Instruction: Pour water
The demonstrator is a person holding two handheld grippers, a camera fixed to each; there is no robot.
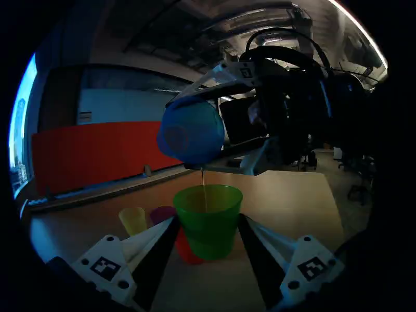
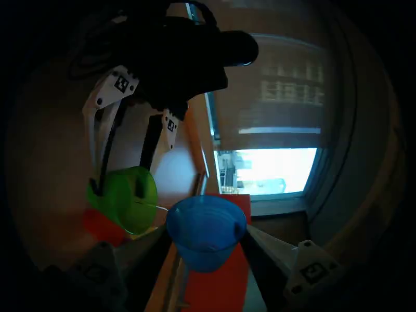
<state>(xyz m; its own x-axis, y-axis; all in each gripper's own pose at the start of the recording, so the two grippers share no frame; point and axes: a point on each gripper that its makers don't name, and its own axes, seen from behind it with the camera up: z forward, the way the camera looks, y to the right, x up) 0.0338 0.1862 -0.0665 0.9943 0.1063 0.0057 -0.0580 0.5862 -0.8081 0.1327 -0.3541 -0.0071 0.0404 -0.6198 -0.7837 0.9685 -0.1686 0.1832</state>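
- Two cups matter in the left gripper view. The green cup stands upright between the fingers of my left gripper, jaws clenched on its sides. Whether it rests on the tabletop or hangs just over it, I cannot tell.
- Higher up, my right gripper clamps the blue cup, which is tipped far over just above the green one. A thin stream drops from its rim into the green mouth.
- Close behind the green cup sit a yellow cup, a purple cup and a red cup, none of them in use.
- In the right gripper view the blue cup sits between my own right fingers, jaws pressed on both sides, its mouth turned toward the camera. The inside looks nearly drained, though it is too dim to be sure. The green cup shows farther off to the left, and a bright window lies beyond.
- I judge the pour well under way, perhaps near its end, given how thin the stream is. Lifting and tilting are done. Left are the last drops, righting the blue cup and setting both down. How full the green cup is, I cannot tell.
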